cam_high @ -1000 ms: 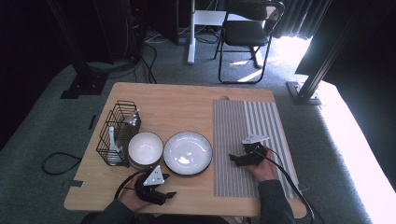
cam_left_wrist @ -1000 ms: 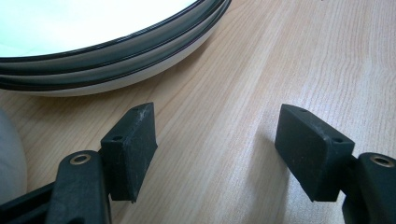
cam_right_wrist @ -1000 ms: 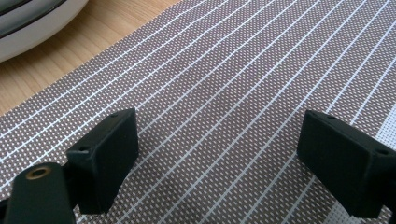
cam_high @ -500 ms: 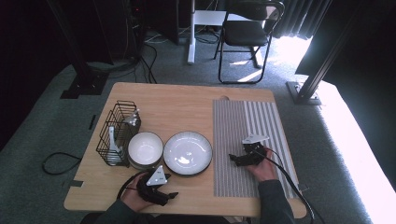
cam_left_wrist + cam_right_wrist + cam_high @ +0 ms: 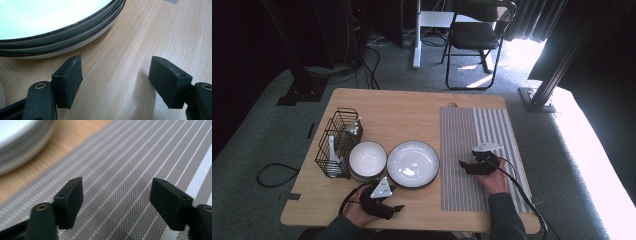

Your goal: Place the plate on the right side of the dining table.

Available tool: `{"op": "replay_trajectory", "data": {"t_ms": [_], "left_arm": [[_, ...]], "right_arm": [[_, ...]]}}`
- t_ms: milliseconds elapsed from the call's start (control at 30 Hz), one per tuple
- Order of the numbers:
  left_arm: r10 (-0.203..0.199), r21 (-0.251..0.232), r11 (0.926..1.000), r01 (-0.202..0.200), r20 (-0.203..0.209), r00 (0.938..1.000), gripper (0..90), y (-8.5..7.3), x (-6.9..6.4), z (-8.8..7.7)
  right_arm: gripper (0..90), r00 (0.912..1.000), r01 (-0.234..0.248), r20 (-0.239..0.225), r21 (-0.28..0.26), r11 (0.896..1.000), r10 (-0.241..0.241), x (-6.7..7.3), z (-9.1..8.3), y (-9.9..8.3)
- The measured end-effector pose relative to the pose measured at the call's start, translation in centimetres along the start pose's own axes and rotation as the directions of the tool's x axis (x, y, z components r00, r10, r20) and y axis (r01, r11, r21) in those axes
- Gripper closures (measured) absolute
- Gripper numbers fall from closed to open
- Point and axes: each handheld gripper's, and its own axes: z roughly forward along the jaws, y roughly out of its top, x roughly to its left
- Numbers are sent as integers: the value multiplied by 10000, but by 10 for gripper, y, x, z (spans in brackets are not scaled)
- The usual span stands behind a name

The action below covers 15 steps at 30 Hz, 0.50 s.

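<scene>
Low over the striped placemat (image 5: pixel 477 150), right gripper (image 5: pixel 464 166), jaws wide with nothing between them, just narrowing slightly, aimed at the plate (image 5: pixel 413 163) nearby. Left gripper (image 5: pixel 394 209) gaping and empty too, on bare table (image 5: pixel 412 107) just short of that plate's rim, beside the bowl (image 5: pixel 367 159).

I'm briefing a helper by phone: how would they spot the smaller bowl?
On the wooden table, find the black wire basket at the left. The small white bowl sits right beside it; deeper and narrower than the wide plate on its other side.
</scene>
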Motion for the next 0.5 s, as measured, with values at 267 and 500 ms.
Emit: {"op": "replay_trajectory", "data": {"t_ms": [267,500], "left_arm": [[-32,7,10000,32,-31,10000,282,0,0,0],[2,-13,10000,-2,-8,10000,279,0,0,0]], "right_arm": [[381,9977,670,-1,-609,9959,-671,15,-14,24],[482,9931,1100,-303,-860,9902,-1129,24,-8,40]]}}
